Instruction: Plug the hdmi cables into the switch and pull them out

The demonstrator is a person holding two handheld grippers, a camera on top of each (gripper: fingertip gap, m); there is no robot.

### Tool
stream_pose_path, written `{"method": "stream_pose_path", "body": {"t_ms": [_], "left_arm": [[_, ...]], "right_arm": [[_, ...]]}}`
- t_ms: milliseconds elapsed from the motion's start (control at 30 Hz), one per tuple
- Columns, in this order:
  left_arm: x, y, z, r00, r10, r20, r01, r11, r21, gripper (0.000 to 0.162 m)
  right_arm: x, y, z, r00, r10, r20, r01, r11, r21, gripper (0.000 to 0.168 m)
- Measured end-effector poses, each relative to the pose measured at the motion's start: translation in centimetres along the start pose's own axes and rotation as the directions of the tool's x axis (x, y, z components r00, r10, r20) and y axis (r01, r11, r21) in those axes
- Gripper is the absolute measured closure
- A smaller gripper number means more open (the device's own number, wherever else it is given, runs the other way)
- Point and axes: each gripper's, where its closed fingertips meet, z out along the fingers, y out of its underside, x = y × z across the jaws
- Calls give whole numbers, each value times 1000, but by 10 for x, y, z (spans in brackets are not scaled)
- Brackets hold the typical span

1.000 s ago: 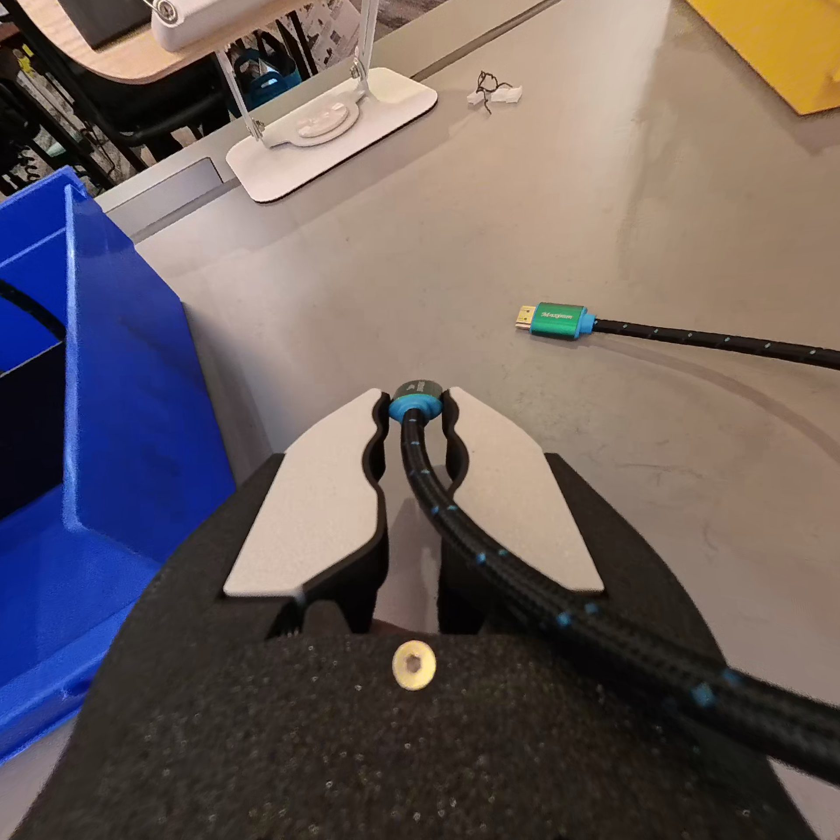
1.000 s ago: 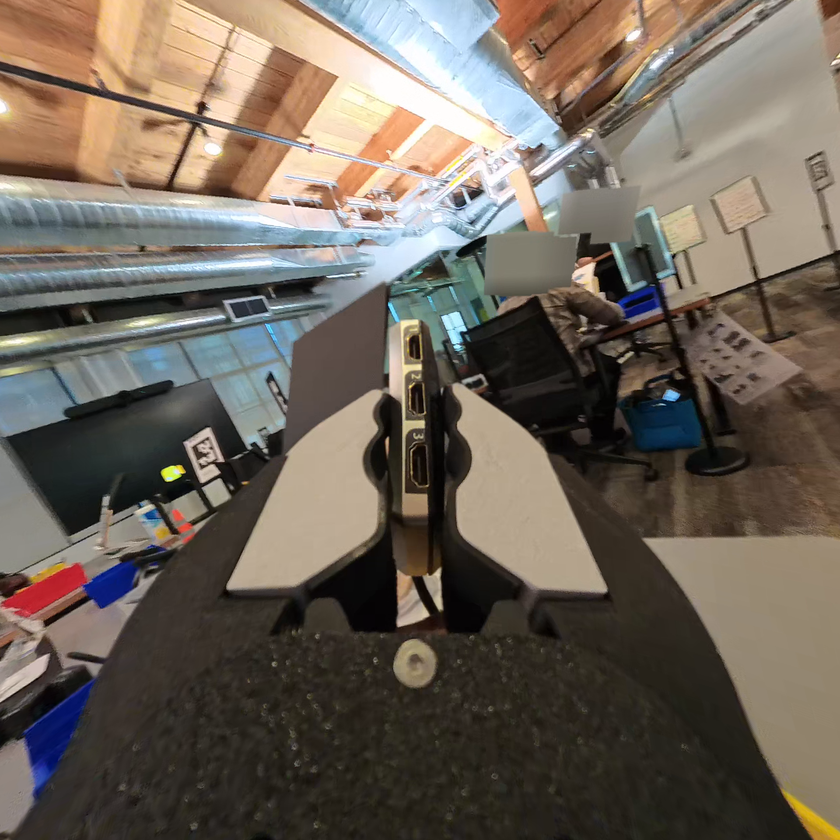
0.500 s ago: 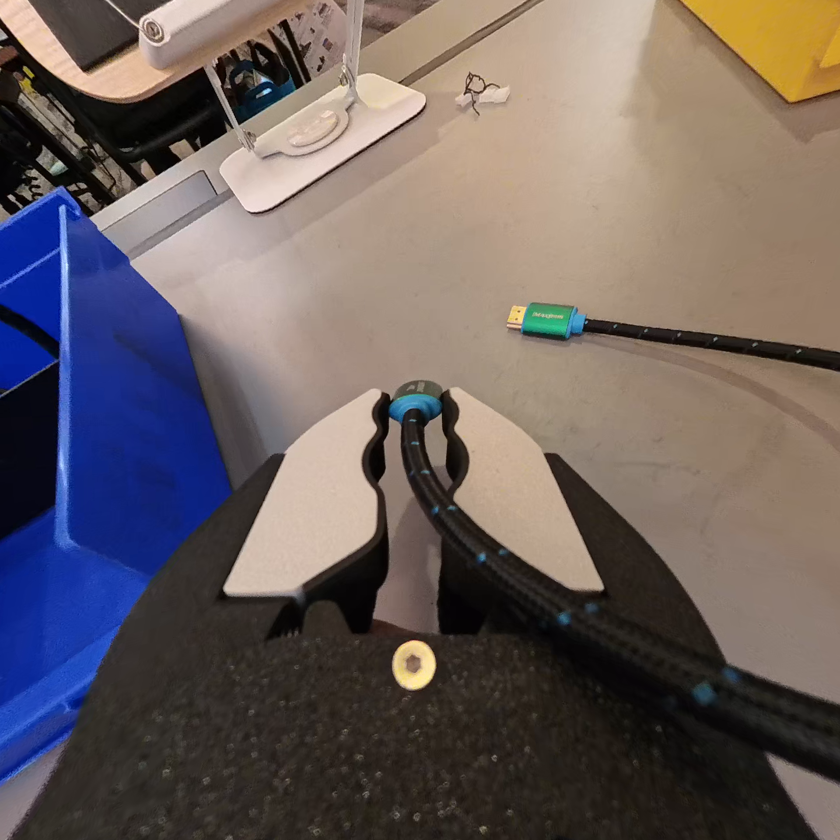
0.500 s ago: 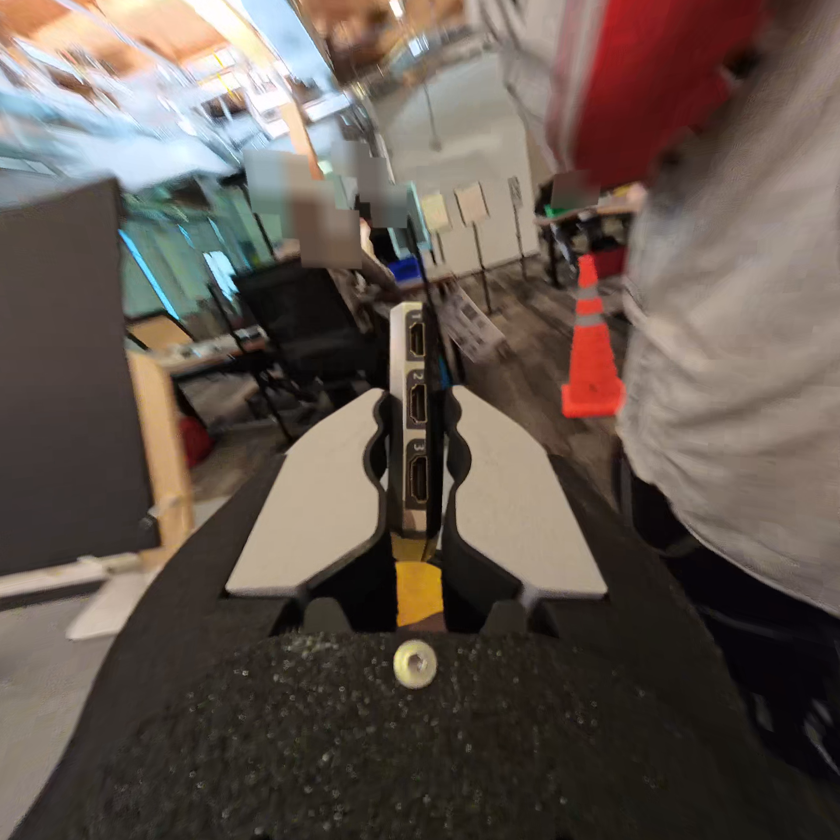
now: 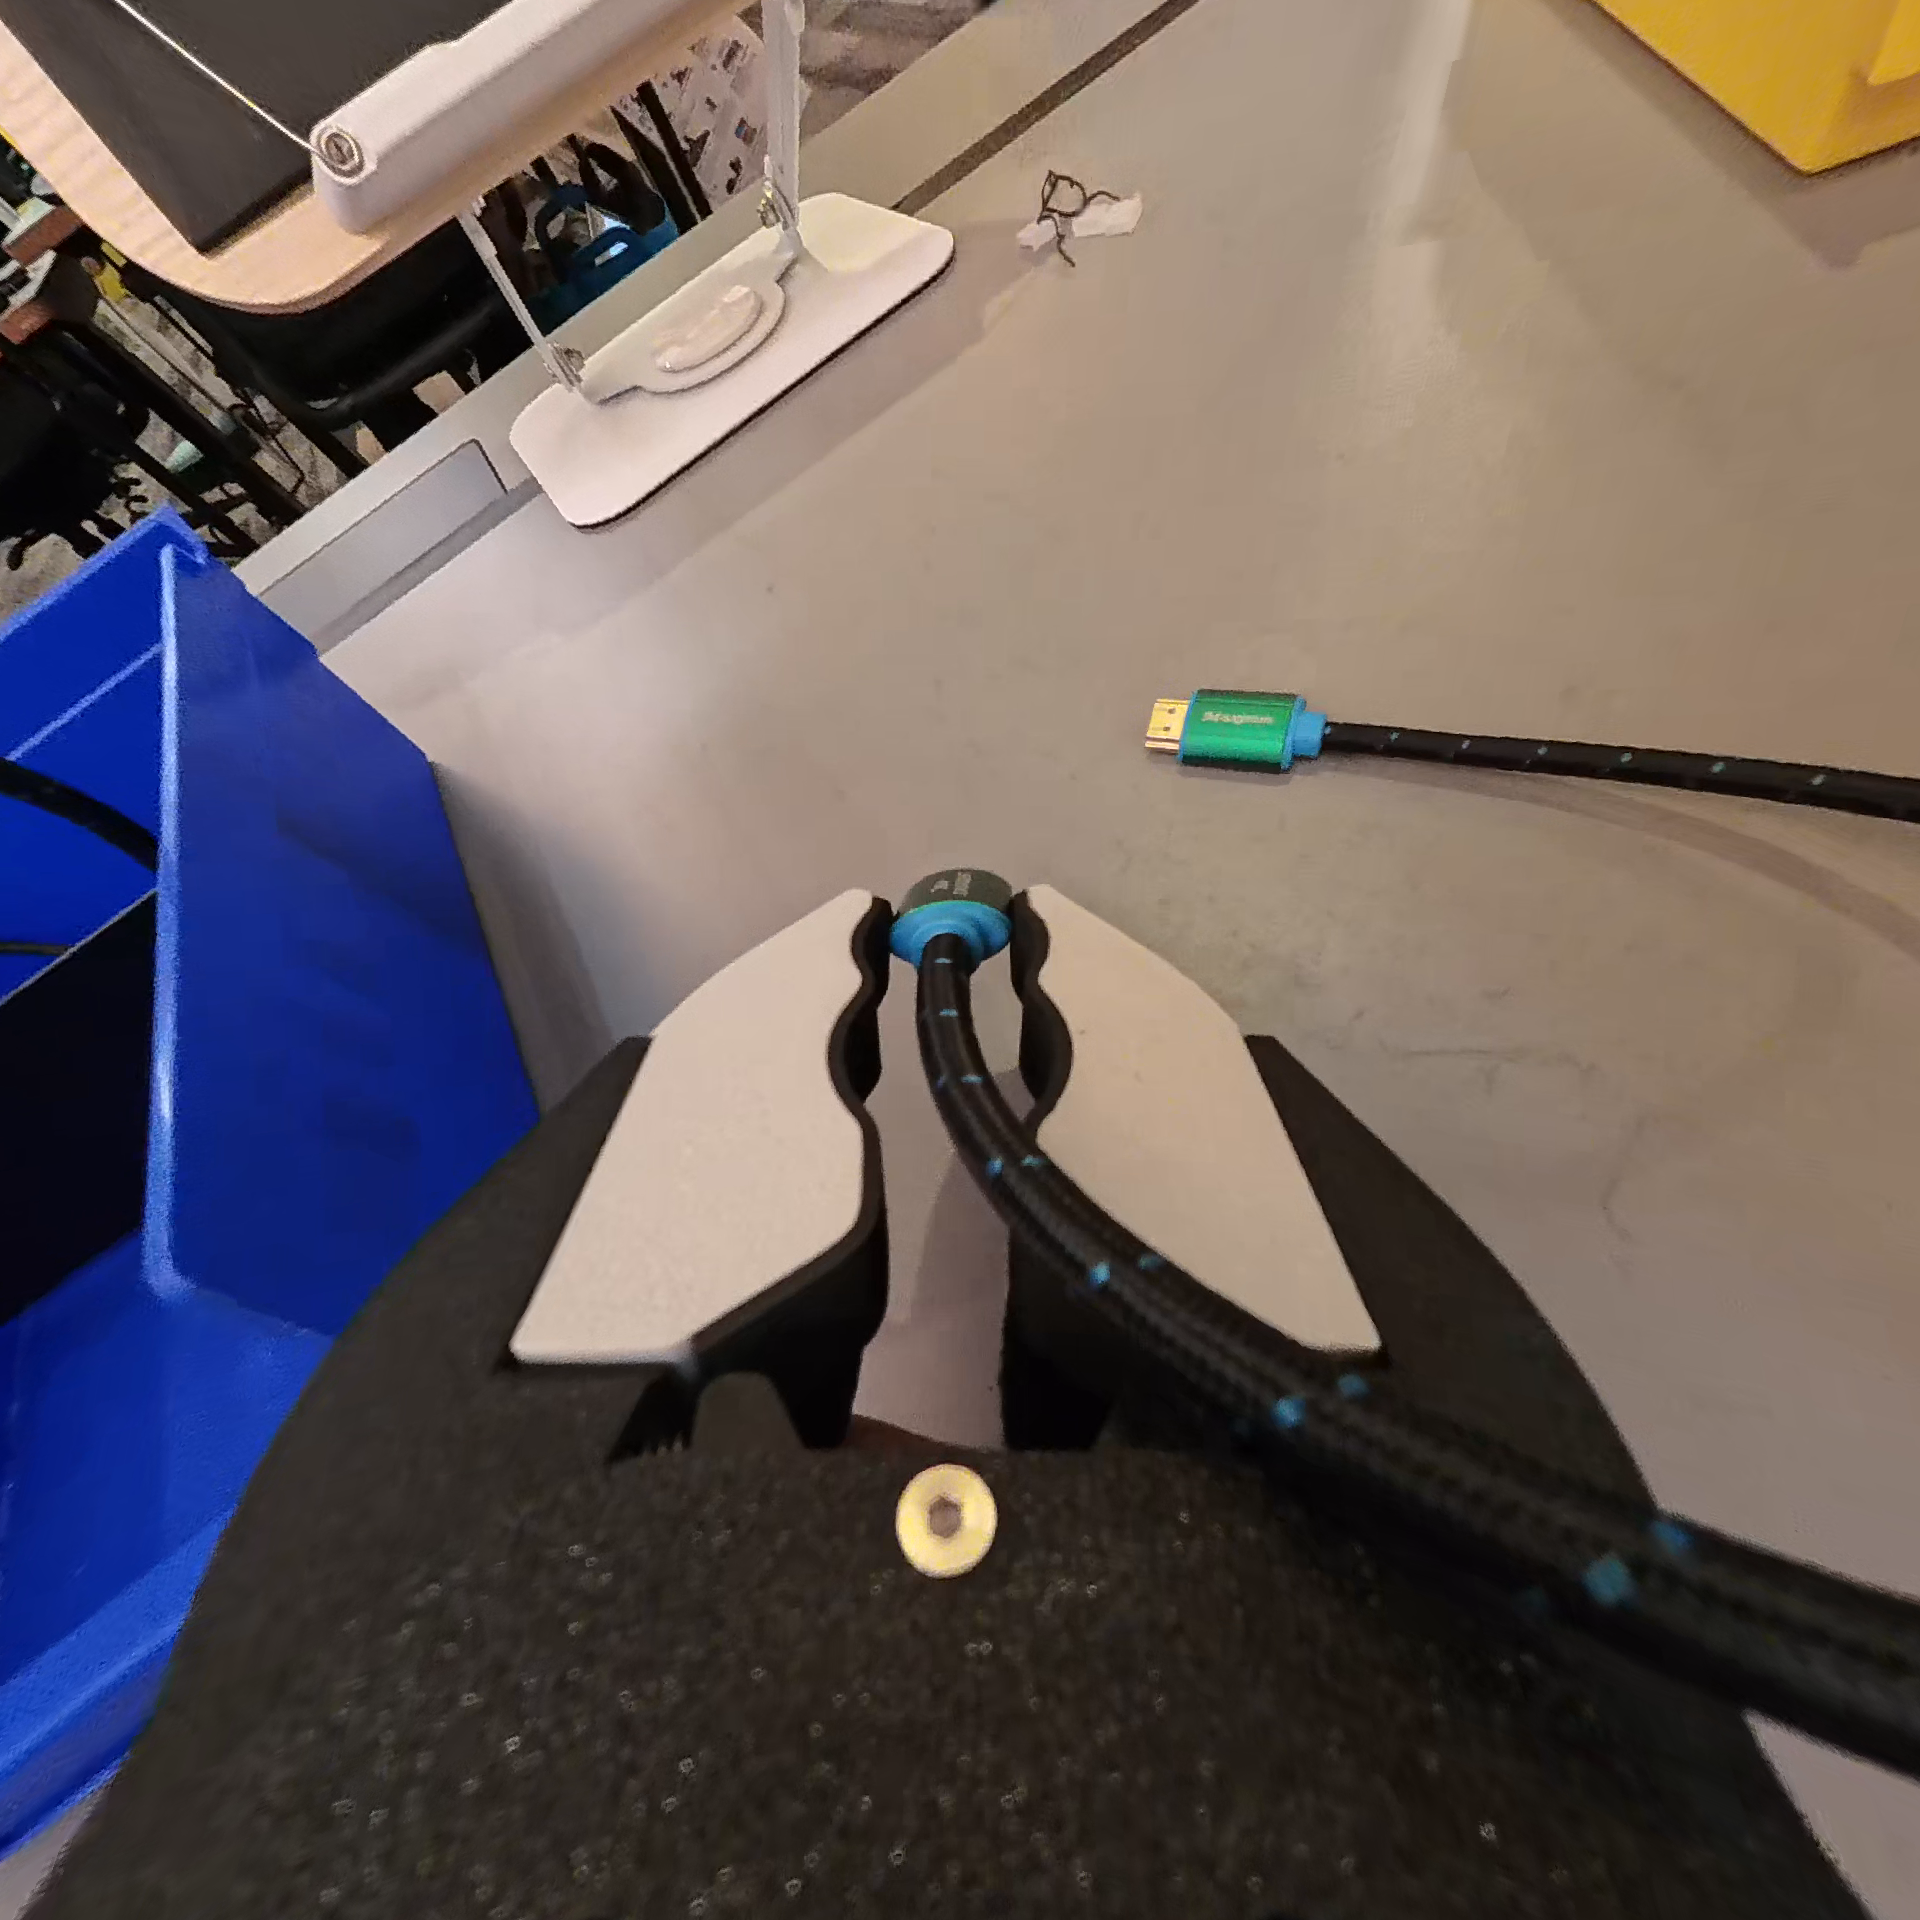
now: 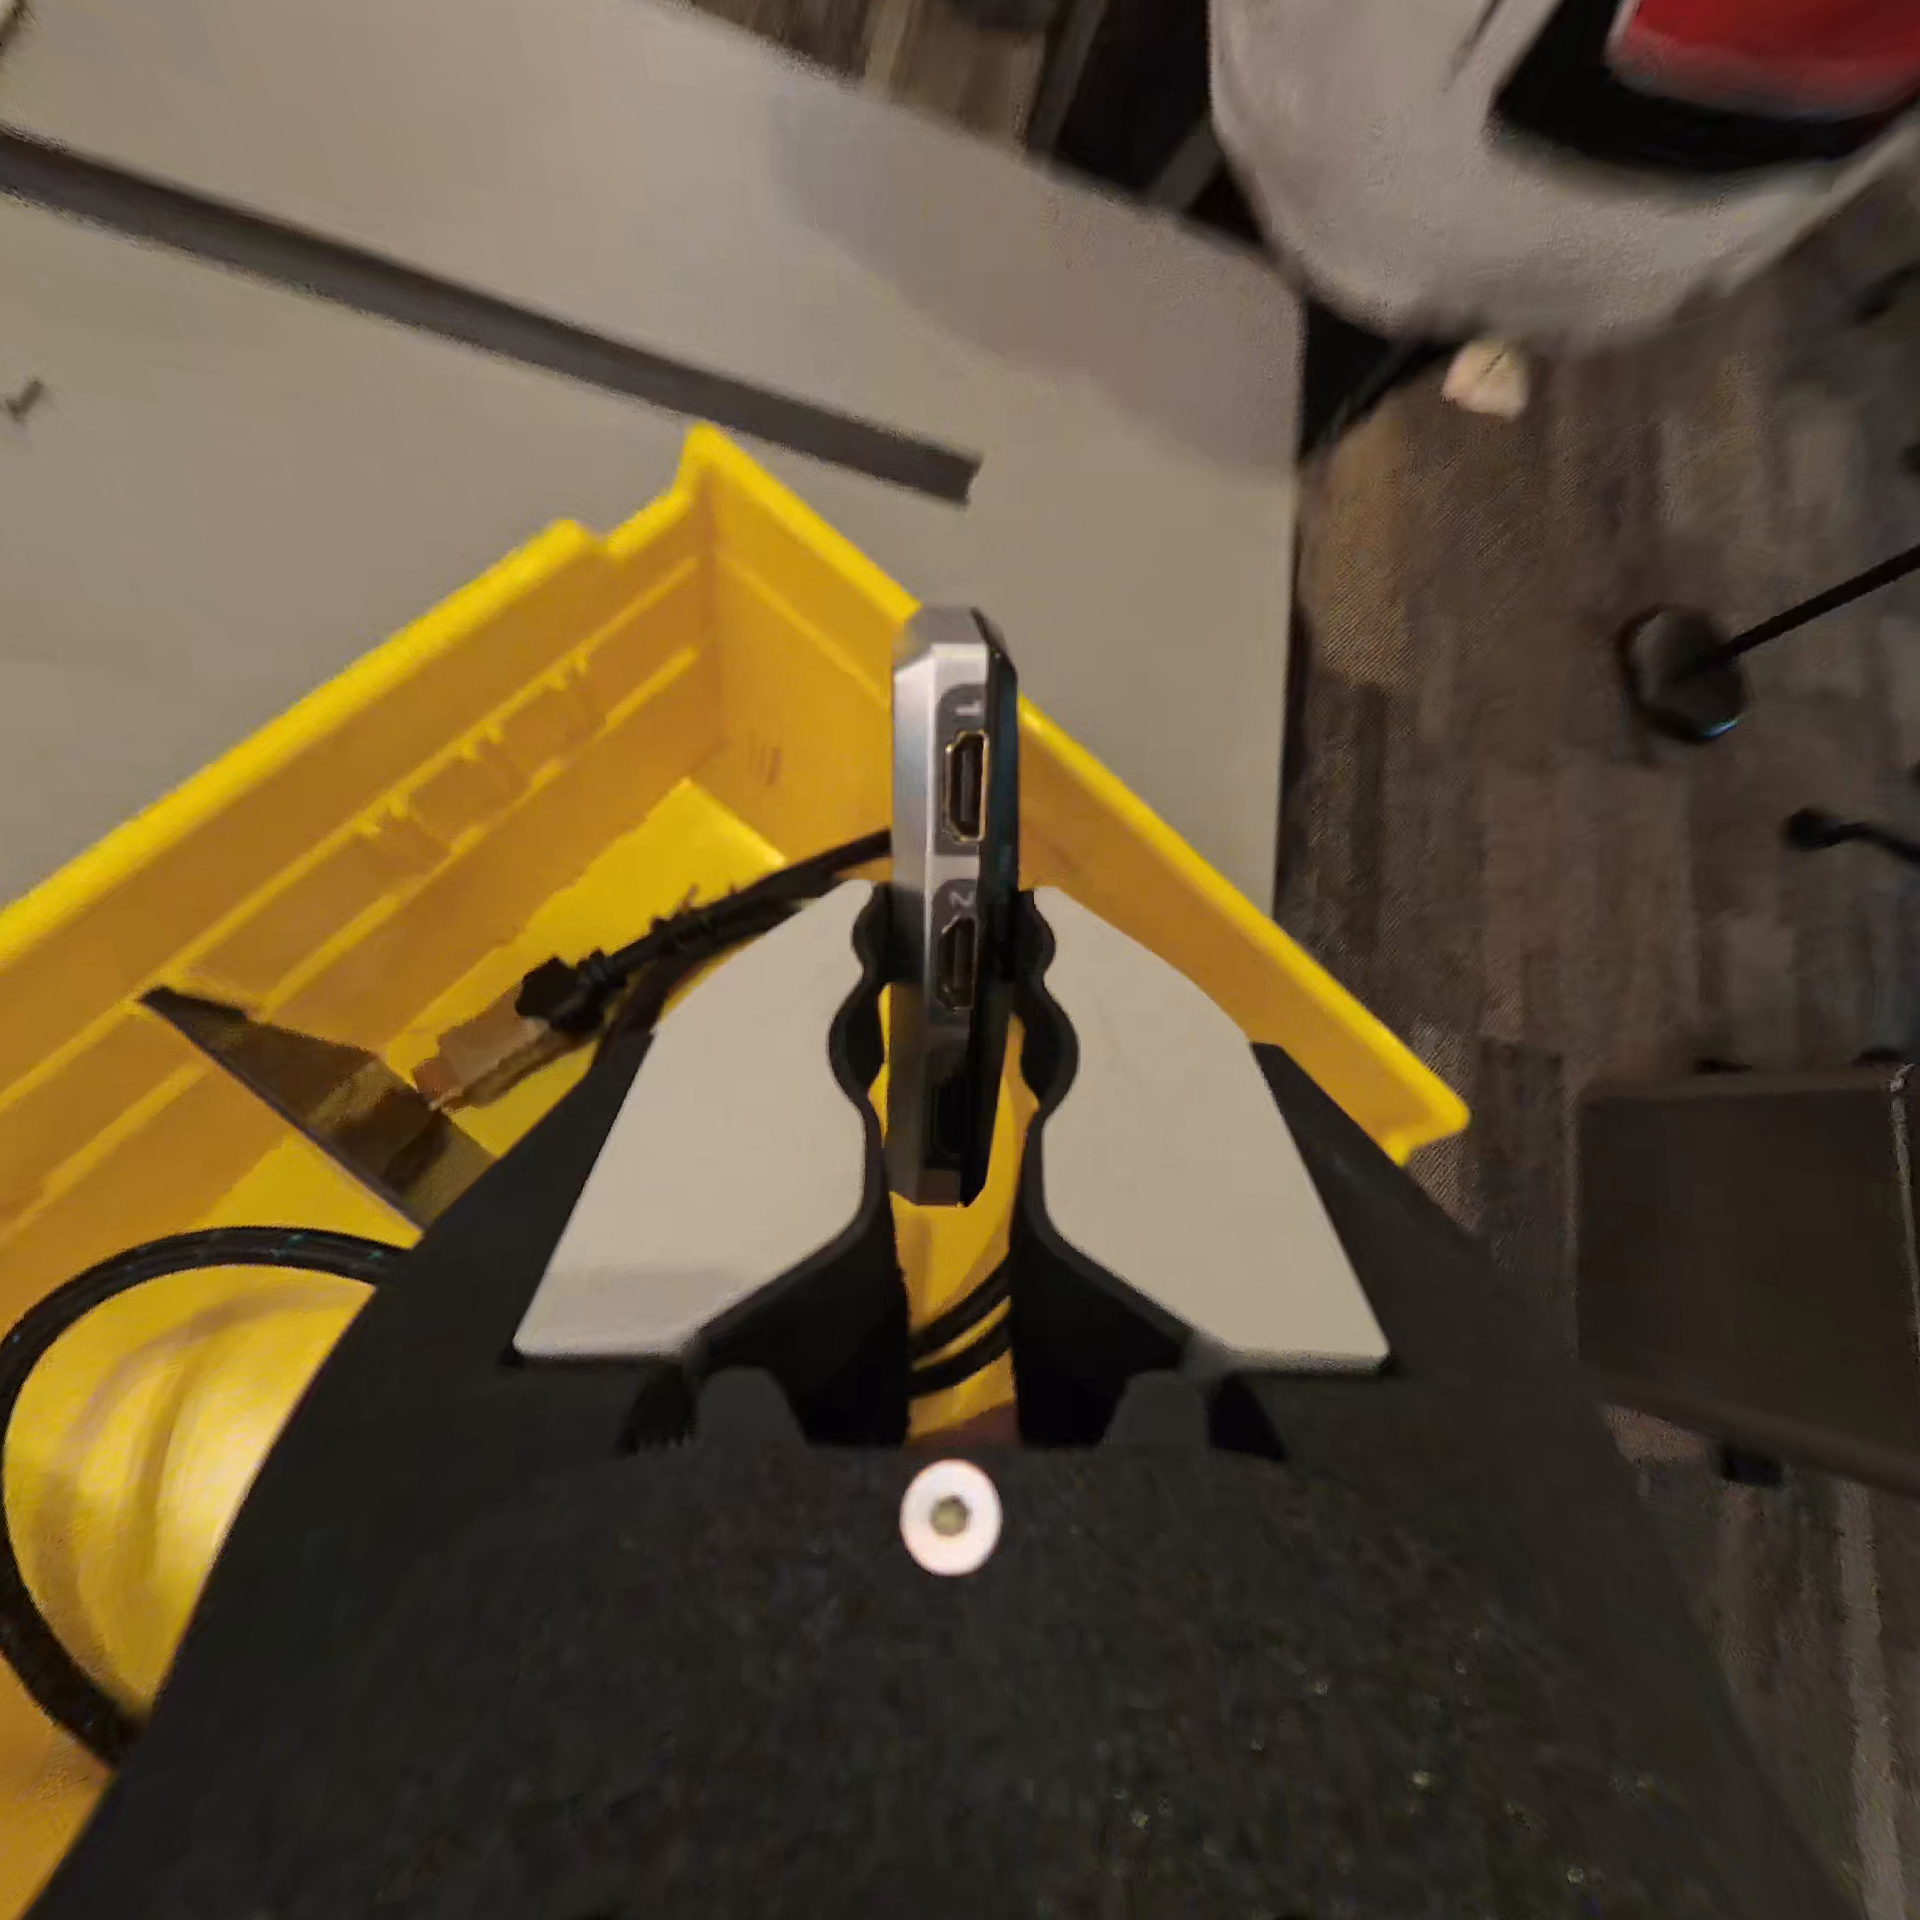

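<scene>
My left gripper is shut on the plug of a black braided HDMI cable, which runs back over the right finger; only the plug's blue collar shows. It hangs above the grey table. A second HDMI cable with a green plug lies on the table to the right. My right gripper is shut on the silver HDMI switch, held on edge with its row of ports facing me, above a yellow bin.
A blue bin stands close on the left. A white lamp base sits at the back. The yellow bin holds black cables. A person in a grey top stands beyond the table's edge. There is about 55 centimeters between the tips of the two grippers. About 40 centimeters separates my left fingertips from the white lamp base.
The right gripper has swung down with the switch, from facing the room to looking over the yellow bin. The left view has shifted slightly; its grip on the cable is unchanged.
</scene>
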Motion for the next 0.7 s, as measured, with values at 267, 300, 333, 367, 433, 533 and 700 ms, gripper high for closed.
{"method": "stream_pose_path", "body": {"t_ms": [267,300,333,367,433,533,700], "left_arm": [[0,2,-2,1000,6,-1,-6,1000,-1,140],[0,1,-2,1000,6,-1,-6,1000,0,140],[0,1,-3,1000,6,-2,-6,1000,0,140],[0,1,-3,1000,7,-2,-7,1000,-1,140],[-1,1,-4,1000,8,0,-8,1000,0,140],[-3,3,-5,1000,4,5,-4,1000,-3,140],[-7,7,-4,1000,-14,15,14,1000,-14,140]], "right_arm": [[-2,71,19,992,-20,127,76,887,-456,144],[0,79,21,992,-71,103,114,853,-509,143],[4,81,24,992,-106,69,126,840,-527,135],[7,79,24,991,-129,45,133,839,-528,129],[7,70,19,994,-102,44,110,864,-491,127],[24,57,-7,994,-96,-52,63,894,-443,123],[23,21,-83,986,-58,-159,29,984,-177,120]]}}
